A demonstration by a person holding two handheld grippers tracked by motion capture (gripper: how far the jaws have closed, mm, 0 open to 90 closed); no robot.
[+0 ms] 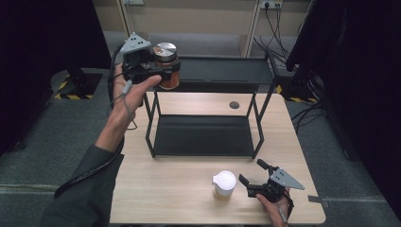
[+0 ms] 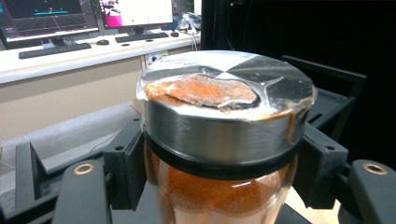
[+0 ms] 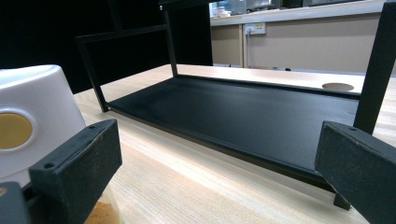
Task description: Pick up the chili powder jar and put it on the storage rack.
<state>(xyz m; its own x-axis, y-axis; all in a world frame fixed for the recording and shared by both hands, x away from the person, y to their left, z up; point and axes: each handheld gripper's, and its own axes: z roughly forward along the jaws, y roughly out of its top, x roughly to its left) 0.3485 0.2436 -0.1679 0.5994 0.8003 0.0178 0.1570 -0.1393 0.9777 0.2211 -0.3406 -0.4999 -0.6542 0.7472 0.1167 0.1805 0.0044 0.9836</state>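
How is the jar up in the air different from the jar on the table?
The spice jar has a shiny metal lid; the white-capped jar has a white plastic cap. The spice jar is held up at the black shelf rack's top level, clamped in the left tool; the white-capped jar stands free on the table beside the open right tool. Both are upright and hold powder.

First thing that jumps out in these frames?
The spice jar with a metal lid and orange powder, clamped in the left hand-held gripper and held up by the top left corner of the black two-tier shelf. Next, the white-capped jar standing on the wooden table near the front edge, with the right hand-held gripper open just beside it.
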